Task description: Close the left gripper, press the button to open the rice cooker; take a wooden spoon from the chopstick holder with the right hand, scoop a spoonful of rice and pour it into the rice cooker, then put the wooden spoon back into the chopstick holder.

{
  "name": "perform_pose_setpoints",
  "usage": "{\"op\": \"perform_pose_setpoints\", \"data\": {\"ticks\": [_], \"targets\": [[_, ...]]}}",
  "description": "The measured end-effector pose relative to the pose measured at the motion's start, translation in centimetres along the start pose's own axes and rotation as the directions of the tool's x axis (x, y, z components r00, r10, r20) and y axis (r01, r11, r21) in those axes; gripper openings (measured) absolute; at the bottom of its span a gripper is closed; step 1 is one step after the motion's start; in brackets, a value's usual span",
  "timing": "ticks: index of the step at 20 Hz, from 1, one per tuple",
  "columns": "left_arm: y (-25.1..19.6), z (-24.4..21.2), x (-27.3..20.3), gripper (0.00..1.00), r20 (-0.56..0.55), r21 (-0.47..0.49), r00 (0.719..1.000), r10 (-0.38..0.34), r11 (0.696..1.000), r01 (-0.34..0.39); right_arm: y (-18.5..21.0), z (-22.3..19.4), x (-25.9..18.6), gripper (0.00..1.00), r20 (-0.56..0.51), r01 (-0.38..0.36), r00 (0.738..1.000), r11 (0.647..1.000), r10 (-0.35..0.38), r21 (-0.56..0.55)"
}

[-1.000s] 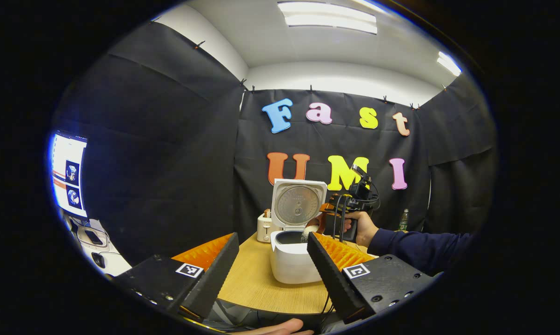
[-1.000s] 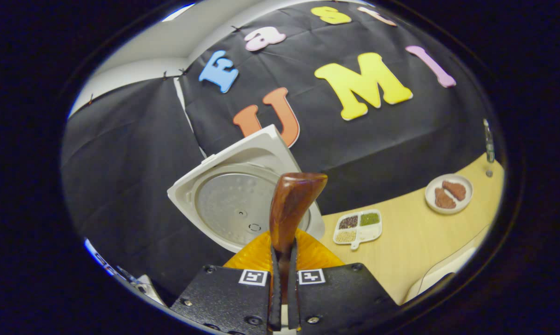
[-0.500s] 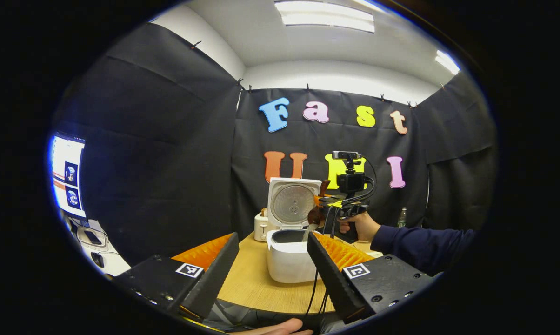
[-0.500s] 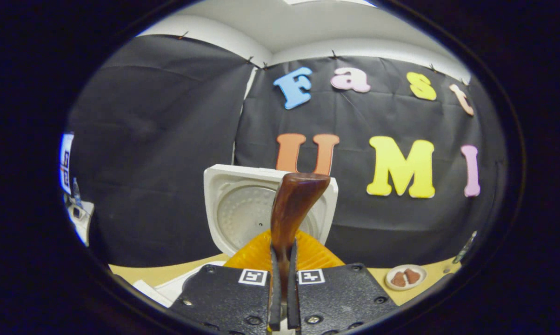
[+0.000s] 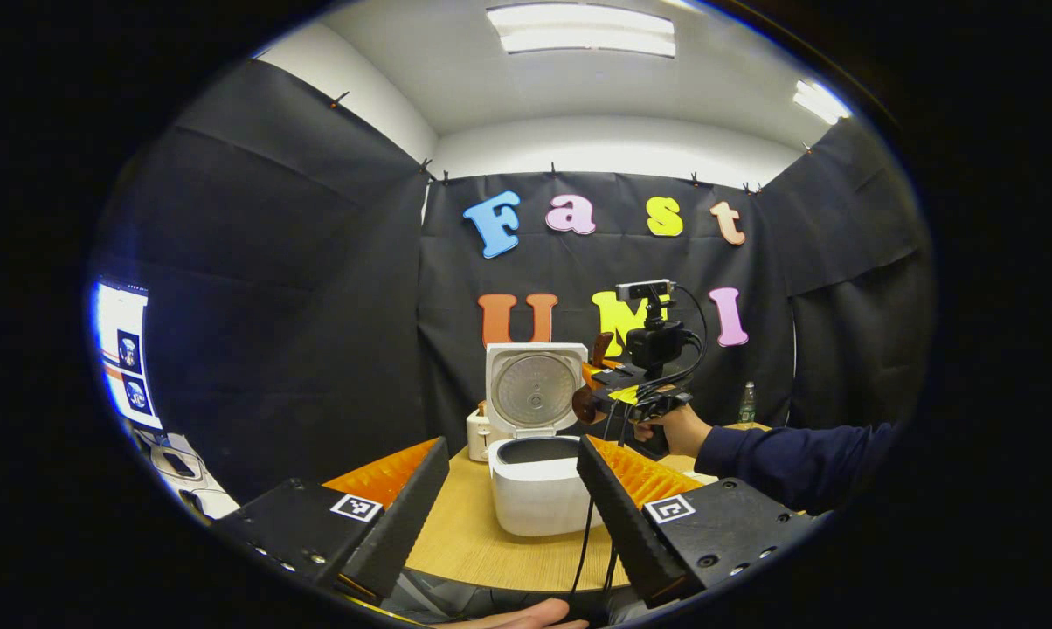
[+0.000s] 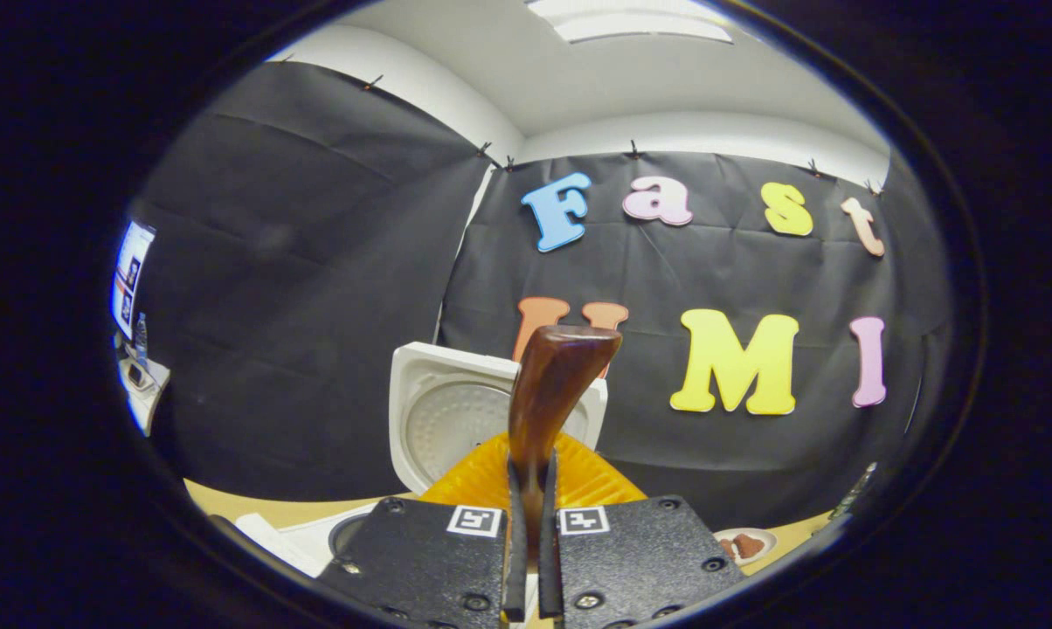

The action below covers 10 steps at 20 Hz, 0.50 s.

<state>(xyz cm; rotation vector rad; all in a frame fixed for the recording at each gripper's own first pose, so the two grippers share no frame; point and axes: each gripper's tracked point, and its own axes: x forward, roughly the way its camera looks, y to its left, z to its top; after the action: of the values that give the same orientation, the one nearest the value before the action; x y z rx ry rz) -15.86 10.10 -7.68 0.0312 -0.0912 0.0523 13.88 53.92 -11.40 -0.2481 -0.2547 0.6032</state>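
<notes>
While the rice cooker [image 5: 539, 489] stood on the round wooden table [image 5: 482, 550] with its lid [image 5: 535, 389] swung up, the left gripper [image 5: 513, 515] hung in front of it with its two fingers spread wide and nothing between them. Seen between those fingers, the cooker's open pot faced upward, dark inside, though the left gripper view was too small to tell what lay in it. A white toaster [image 5: 476, 434] sat just behind the cooker, to its left.

To the cooker's right, a hand [image 5: 679, 430] in a dark blue sleeve [image 5: 788, 463] held the right gripper [image 5: 598, 395] above the rim. That gripper was clamped on the wooden spoon [image 6: 550, 393]: in the right gripper view both fingers pressed on the handle, and the brown bowl stood up beyond the fingertips, in front of the raised lid [image 6: 456, 419]. A small plate [image 6: 743, 543] with brown pieces lay on the table at the lower right of that view. A bottle [image 5: 747, 404] stood near the far wall.
</notes>
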Motion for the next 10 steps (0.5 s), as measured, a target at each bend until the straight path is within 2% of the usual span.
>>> {"op": "perform_pose_setpoints", "data": {"ticks": [3,10], "targets": [[-1.3,0.2,0.3,0.94,0.010,0.017,1.000,-0.006,1.000,0.005,-2.3,0.0,-1.5,0.12,-0.007,0.008,1.000,1.000,-0.008,-0.008],[-5.8,-1.2,2.4,0.93,-0.012,0.012,0.999,-0.037,0.999,0.037,-12.2,0.0,-7.9,0.14,-0.007,0.121,0.993,0.992,-0.121,0.025]]}}
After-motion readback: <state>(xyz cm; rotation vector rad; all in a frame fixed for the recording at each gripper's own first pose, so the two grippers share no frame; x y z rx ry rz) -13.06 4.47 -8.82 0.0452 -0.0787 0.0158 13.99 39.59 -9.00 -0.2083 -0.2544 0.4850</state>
